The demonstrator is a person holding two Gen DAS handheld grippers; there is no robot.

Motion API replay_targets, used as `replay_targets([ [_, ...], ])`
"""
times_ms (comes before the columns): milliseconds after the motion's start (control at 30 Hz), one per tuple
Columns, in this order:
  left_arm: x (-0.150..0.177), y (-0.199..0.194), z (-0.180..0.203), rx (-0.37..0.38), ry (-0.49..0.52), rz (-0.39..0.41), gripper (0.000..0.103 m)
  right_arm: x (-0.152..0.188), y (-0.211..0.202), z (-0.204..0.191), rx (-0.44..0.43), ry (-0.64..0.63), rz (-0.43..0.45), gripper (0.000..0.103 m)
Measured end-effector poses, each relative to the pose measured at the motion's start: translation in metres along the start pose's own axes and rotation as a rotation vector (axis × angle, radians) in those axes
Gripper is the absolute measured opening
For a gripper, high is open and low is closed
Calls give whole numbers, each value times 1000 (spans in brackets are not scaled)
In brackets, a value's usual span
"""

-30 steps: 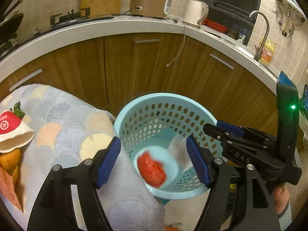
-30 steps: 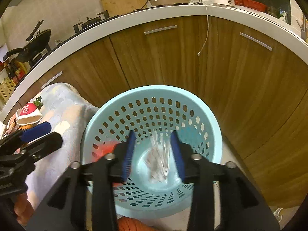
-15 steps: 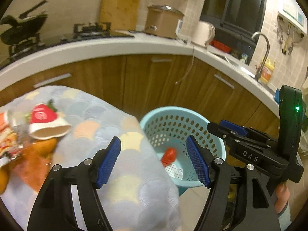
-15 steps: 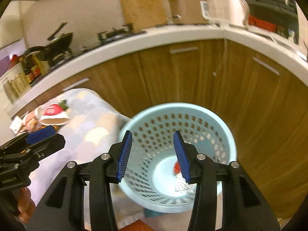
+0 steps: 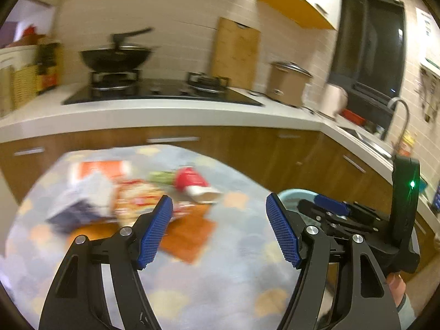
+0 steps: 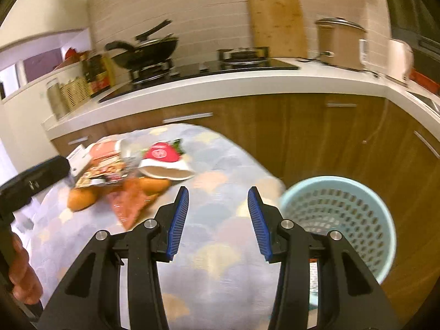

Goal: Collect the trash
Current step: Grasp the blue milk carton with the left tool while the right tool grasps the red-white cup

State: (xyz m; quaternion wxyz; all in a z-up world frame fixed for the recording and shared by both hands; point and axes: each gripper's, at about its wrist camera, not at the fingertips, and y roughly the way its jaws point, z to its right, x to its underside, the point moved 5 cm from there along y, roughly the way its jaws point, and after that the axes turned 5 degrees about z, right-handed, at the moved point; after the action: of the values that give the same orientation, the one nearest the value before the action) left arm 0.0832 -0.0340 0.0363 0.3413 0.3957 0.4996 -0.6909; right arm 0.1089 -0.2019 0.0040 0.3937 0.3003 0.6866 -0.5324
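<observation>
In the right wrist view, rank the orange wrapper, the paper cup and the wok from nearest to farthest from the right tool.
1. Orange wrapper, on the cloth, left of the right tool.
2. Paper cup, behind the wrapper.
3. Wok, on the stove.

Behind your workspace you see a black wok [image 6: 148,48] on the black gas hob [image 6: 198,70], a tall wooden chopping board [image 6: 276,22] leaning on the tiled wall, and a brown rice cooker [image 6: 339,44] on the white countertop [image 6: 247,86], above brown wooden cabinets [image 6: 316,134].

trash pile [image 5: 132,200] motion-blurred, basket [image 5: 293,194] mostly hidden
</observation>
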Motion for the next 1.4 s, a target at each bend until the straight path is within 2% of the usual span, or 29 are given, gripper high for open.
replay_targets([
  [133,0,-14,-53,-116,-49,17,71,17,26,-31,-16,-9,-15,41],
  [200,1,-15,-79,-194,-61,16,73,24,36,-42,-24,-11,-22,41],
  [267,1,-11,-98,-240,-63,4,76,30,45,-55,-17,-28,-22,41],
  [433,-1,14,-111,-295,-15,-45,80,38,57,-73,12,-88,-31,41],
  [600,6,38,-126,-415,36,-94,78,40,60,-66,0,-66,-49,41],
  [733,17,22,-142,-401,5,-110,78,40,61,-62,-8,-43,-51,42],
  [933,38,-27,-178,-433,-30,-110,78,40,58,-66,6,-65,-38,44],
  [1100,59,-58,-215,-462,-109,-136,76,40,58,-65,15,-62,-35,49],
  [1200,63,-63,-222,-382,-193,-138,77,39,57,-65,14,-64,-28,49],
  [1300,63,-54,-220,-286,-281,-141,85,38,54,-72,8,-94,-15,49],
  [1400,66,-36,-225,-292,-354,-162,86,39,51,-82,-17,-118,-17,49],
])
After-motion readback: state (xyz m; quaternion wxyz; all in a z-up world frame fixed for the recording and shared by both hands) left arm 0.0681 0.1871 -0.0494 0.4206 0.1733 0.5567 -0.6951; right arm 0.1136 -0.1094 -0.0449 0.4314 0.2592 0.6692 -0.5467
